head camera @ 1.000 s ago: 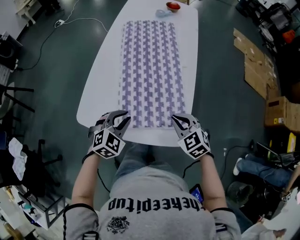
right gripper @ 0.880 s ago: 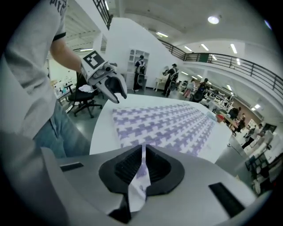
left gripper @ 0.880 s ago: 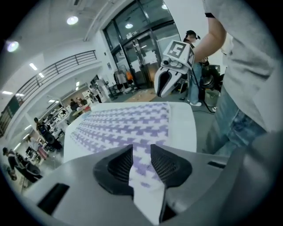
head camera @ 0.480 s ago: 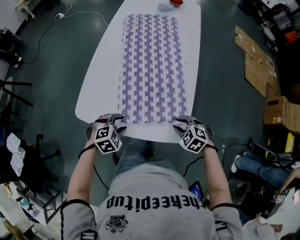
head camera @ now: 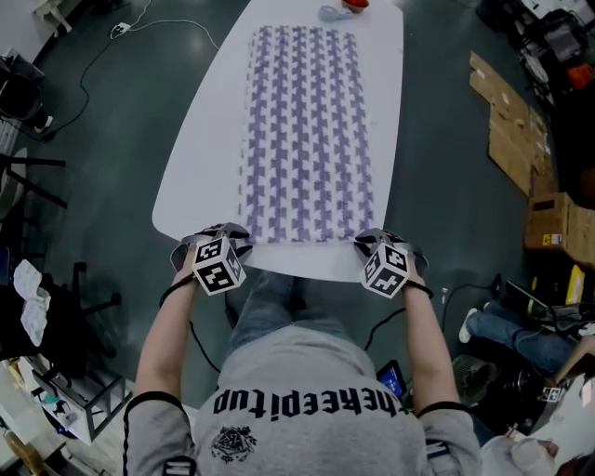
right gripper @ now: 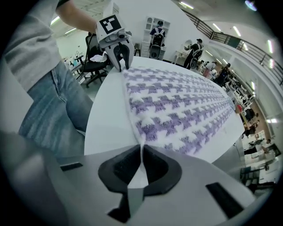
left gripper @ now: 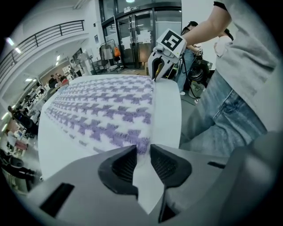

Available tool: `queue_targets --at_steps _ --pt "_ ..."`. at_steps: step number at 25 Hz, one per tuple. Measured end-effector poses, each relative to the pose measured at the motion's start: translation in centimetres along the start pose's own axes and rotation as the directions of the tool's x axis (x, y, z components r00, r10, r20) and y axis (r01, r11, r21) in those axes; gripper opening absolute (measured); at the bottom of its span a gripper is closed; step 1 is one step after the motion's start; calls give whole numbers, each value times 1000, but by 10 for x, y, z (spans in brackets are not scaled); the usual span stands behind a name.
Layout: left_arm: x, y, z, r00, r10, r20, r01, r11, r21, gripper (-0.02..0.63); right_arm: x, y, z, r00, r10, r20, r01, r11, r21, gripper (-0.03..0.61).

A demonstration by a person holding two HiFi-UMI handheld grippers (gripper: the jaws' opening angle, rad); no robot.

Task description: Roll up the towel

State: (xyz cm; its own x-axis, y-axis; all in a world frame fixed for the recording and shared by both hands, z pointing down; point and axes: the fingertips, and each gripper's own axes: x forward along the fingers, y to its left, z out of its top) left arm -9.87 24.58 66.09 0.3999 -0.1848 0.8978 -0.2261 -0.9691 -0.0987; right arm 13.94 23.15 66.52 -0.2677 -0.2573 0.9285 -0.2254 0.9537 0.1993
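A purple-and-white houndstooth towel (head camera: 307, 130) lies flat along the white oval table (head camera: 200, 186). My two grippers are at its near corners, pointing steeply down. The left gripper (head camera: 226, 234) (left gripper: 142, 155) has the towel's (left gripper: 106, 114) near left corner between its fingertips. Its jaws have just been closing and a narrow gap still shows between the pads. The right gripper (head camera: 374, 240) (right gripper: 141, 161) has just been closing too. It is shut on the thin edge of the towel's (right gripper: 181, 110) near right corner. Each gripper view shows the other gripper (left gripper: 155, 73) (right gripper: 120, 59) across the table's end.
At the table's far end are a red bowl (head camera: 356, 4) and a small pale blue thing (head camera: 333, 14). Cardboard boxes (head camera: 521, 139) lie on the floor to the right, and a chair frame (head camera: 28, 181) stands at the left. My legs are under the near table edge.
Both grippers have come down and tipped steeply onto the towel's near corners. The right jaws have closed on the towel's edge.
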Motion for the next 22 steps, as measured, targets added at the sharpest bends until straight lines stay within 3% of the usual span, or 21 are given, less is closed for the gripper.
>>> queue_targets --at_steps 2,3,6,10,15,22 --pt "0 9 0 1000 19 -9 -19 1000 -7 76 0 -4 3 1000 -3 6 3 1000 12 18" --pt "1 19 2 999 38 -14 -38 999 -13 26 0 -9 4 1000 -3 10 3 1000 17 18" --pt "4 32 8 999 38 -31 -39 999 -10 26 -3 -20 2 1000 -4 23 3 1000 21 20" --pt "-6 11 13 998 -37 -48 38 999 38 26 -17 -9 0 998 37 44 -37 999 12 20" --pt "-17 -20 6 992 -128 -14 127 992 -17 28 -27 21 -2 992 114 47 -114 993 5 20" --pt "-27 -6 16 985 -166 34 169 982 -82 30 -41 -14 9 995 49 88 -54 997 52 20"
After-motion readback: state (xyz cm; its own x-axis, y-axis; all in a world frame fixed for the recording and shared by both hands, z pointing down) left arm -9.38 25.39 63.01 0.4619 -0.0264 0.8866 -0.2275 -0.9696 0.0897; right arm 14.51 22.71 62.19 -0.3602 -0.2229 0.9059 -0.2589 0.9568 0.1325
